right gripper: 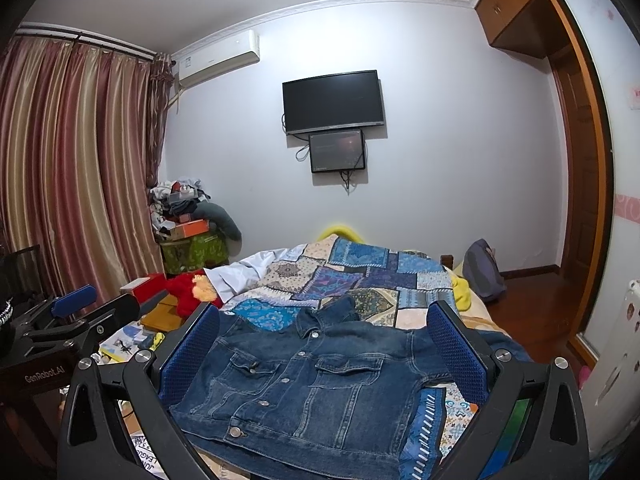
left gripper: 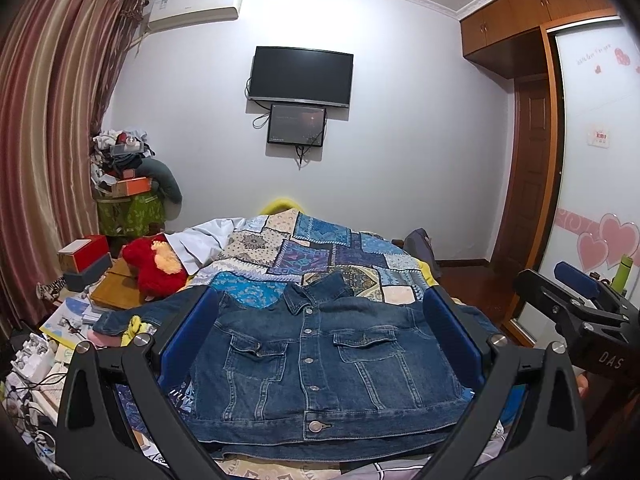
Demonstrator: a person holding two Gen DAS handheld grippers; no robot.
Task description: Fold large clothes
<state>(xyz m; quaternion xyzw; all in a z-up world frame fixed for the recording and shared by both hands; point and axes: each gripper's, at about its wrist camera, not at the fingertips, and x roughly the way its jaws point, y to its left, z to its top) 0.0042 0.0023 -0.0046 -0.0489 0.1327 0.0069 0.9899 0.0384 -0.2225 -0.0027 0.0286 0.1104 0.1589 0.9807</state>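
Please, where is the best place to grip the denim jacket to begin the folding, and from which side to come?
Probably the shoulders: the denim jacket lies flat, buttoned, collar far. Bring the left claw from the left edge and the right claw from the right, pinching near each sleeve seam.

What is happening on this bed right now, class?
A person holds a two-finger gripper in each hand above a denim jacket spread front-up and buttoned on a patchwork quilt. The left gripper and right gripper are both open and hold nothing. No fold has begun yet.
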